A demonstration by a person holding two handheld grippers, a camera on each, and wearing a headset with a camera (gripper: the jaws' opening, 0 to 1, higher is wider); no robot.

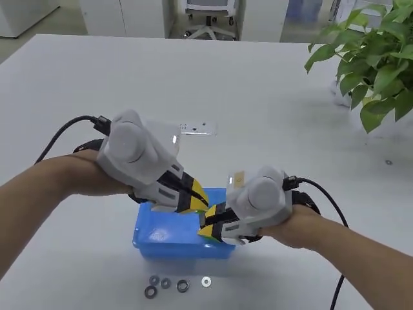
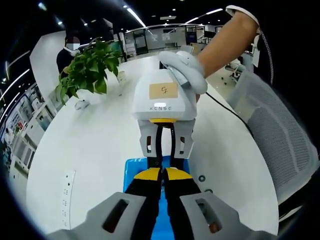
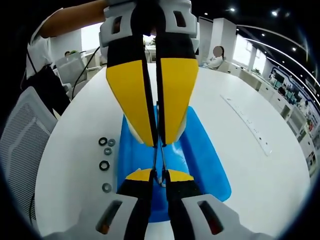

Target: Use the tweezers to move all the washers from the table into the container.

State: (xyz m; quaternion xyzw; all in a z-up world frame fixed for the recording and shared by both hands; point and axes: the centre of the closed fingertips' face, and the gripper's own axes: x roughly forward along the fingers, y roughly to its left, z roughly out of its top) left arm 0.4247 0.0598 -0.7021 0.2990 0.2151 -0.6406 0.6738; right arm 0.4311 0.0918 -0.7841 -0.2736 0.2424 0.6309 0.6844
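Observation:
A blue container sits on the white table, and both grippers meet above its right part. My left gripper comes in from the left and my right gripper from the right, tips almost touching. In the right gripper view, thin metal tweezers run from the left gripper's closed yellow jaws down into my right gripper's jaws over the container. Several washers lie on the table in front of the container, also seen as washers left of it.
A potted plant stands at the far right of the table. A flat clear strip lies beyond the grippers. One small ring lies near the right edge. A mesh office chair stands beside the table.

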